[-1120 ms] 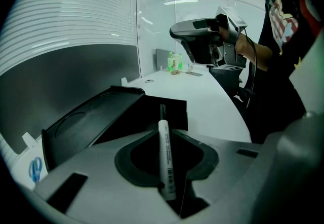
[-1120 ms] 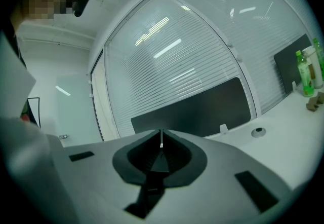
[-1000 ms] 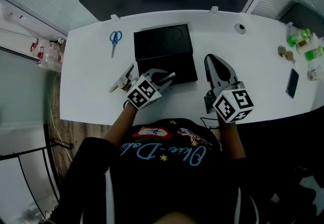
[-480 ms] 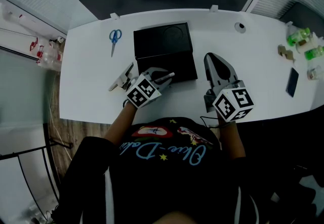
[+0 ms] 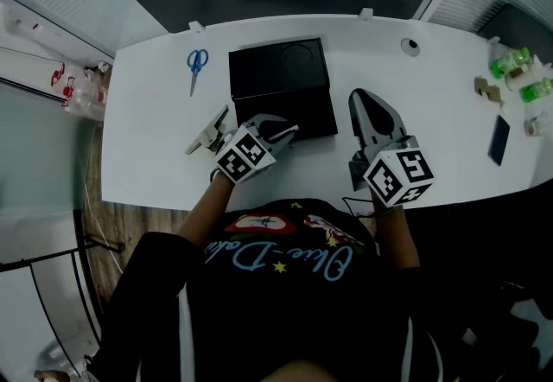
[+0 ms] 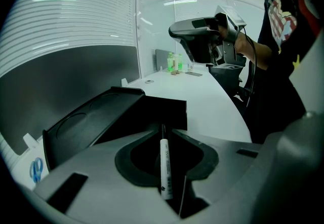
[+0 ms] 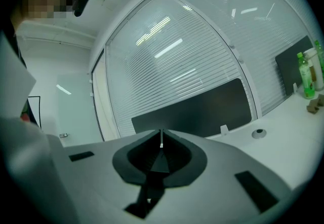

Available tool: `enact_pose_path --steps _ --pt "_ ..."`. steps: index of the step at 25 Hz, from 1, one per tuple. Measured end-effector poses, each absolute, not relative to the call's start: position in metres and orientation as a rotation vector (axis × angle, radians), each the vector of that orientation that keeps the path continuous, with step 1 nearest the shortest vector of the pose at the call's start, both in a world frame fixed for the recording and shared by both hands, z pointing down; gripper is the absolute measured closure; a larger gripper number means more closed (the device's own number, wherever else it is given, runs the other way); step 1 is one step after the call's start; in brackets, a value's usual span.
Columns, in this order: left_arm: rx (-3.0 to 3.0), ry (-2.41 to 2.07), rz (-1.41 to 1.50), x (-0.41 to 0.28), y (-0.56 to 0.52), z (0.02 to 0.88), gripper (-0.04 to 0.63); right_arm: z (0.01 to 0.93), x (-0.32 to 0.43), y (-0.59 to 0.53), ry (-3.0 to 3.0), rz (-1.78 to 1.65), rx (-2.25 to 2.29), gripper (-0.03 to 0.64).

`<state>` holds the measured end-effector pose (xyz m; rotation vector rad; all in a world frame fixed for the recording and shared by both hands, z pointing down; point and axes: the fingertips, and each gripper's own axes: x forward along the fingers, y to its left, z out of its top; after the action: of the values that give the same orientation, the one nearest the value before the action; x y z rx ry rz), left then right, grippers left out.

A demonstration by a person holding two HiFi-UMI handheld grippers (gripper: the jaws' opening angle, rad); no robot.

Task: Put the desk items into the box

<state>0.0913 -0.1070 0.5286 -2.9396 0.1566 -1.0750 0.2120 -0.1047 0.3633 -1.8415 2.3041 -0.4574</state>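
- The left claw (image 5: 280, 131) is closed narrowly on a white marker pen (image 6: 165, 167), which stands upright between its pads at the near edge of the open black box (image 5: 278, 69).
- The right claw (image 5: 363, 100) has its jaws pressed together with nothing between them. It is held level, right of the box, above the white bench (image 5: 147, 147).
- 1 pair of blue scissors (image 5: 197, 65) lies left of the box.
- A grey metal item (image 5: 207, 136) lies off the box's near-left corner.

Probably office: white desk (image 5: 155, 130), slatted blinds (image 7: 192, 66) on glass walls (scissors (image 5: 197, 65) lying out).
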Motion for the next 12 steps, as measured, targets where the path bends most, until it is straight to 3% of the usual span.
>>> enact_pose_path --steps 12 --pt "-2.912 0.164 -1.066 0.0907 -0.1064 0.5291 0.565 0.3641 0.2088 -0.1058 2.319 -0.46 -1.842 0.595"
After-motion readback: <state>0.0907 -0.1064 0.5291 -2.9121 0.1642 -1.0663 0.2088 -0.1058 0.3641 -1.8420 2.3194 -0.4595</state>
